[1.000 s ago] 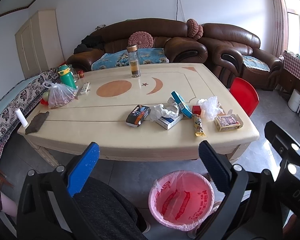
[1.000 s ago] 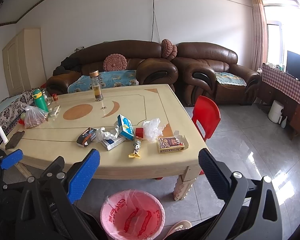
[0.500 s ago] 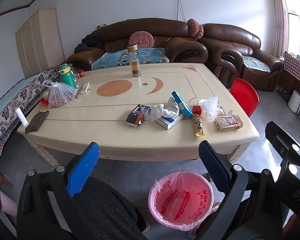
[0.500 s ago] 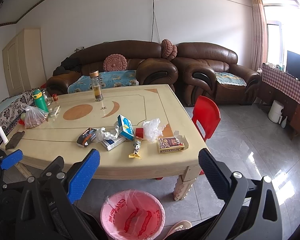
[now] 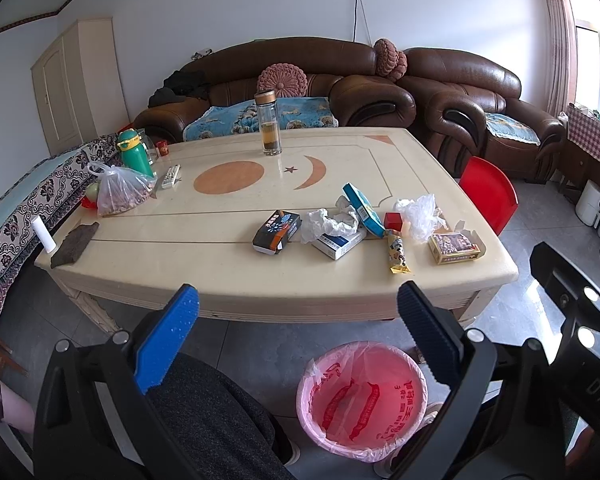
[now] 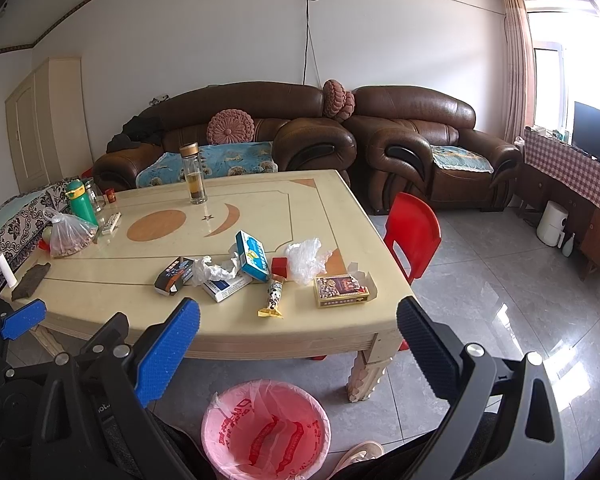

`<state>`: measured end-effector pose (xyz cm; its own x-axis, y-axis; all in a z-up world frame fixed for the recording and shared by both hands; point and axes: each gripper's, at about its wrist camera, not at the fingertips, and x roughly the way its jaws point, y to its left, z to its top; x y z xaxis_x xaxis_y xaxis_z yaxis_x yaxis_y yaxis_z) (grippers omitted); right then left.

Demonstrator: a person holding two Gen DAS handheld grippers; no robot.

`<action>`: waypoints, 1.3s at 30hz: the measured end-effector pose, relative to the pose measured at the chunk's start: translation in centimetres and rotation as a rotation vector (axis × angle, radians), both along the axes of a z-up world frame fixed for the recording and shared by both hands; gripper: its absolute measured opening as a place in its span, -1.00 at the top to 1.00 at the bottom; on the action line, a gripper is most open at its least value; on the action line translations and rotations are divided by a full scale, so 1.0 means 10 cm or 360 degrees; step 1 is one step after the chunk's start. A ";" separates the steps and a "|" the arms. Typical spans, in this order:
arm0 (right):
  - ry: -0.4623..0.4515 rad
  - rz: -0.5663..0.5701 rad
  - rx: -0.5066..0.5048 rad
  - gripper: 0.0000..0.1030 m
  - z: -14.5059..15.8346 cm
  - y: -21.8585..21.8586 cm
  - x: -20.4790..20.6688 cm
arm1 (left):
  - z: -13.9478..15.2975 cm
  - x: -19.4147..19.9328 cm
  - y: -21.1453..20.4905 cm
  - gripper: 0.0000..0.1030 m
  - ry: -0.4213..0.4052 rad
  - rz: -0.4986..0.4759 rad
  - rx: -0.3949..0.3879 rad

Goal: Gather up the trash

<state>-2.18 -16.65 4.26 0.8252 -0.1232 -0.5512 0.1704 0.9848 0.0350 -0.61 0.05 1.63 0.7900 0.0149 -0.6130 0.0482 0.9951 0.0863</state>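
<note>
Trash lies on the near right part of the cream table (image 5: 220, 268) (image 6: 320, 208): a dark box (image 5: 277, 231) (image 6: 174, 275), crumpled tissue (image 5: 328, 224) (image 6: 214, 269), a white-blue box (image 5: 338, 243) (image 6: 226, 286), a teal box (image 5: 362, 209) (image 6: 253, 255), a small red box (image 5: 393, 221) (image 6: 279, 267), a snack wrapper (image 5: 397, 251) (image 6: 274, 296), a clear plastic bag (image 5: 420, 212) (image 6: 306, 258) and a brown carton (image 5: 454, 247) (image 6: 342, 289). A pink-lined bin (image 5: 360, 400) (image 6: 266, 430) stands on the floor before the table. My left gripper (image 5: 298, 316) and right gripper (image 6: 298, 332) are open, empty, short of the table.
Further back on the table stand a glass tea bottle (image 5: 268, 129), a green flask (image 5: 134, 153), a bag of nuts (image 5: 120, 194) and a remote (image 5: 171, 176). A red chair (image 6: 412, 232) stands at the table's right. Brown sofas (image 6: 420, 140) are behind.
</note>
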 end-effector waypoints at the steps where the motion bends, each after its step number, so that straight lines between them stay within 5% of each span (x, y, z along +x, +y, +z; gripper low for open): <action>1: 0.0000 0.0000 0.0000 -0.88 -0.01 0.00 0.00 | 0.00 0.00 0.00 -0.88 0.0001 0.0000 0.0000; 18: 0.0022 0.0015 0.0007 -0.88 -0.04 -0.05 0.09 | -0.08 0.10 0.07 -0.88 0.0052 -0.0011 -0.0018; 39: 0.0180 0.0114 0.0119 -0.88 -0.62 -0.73 0.94 | -0.53 1.08 0.45 -0.88 0.0270 0.0020 -0.0031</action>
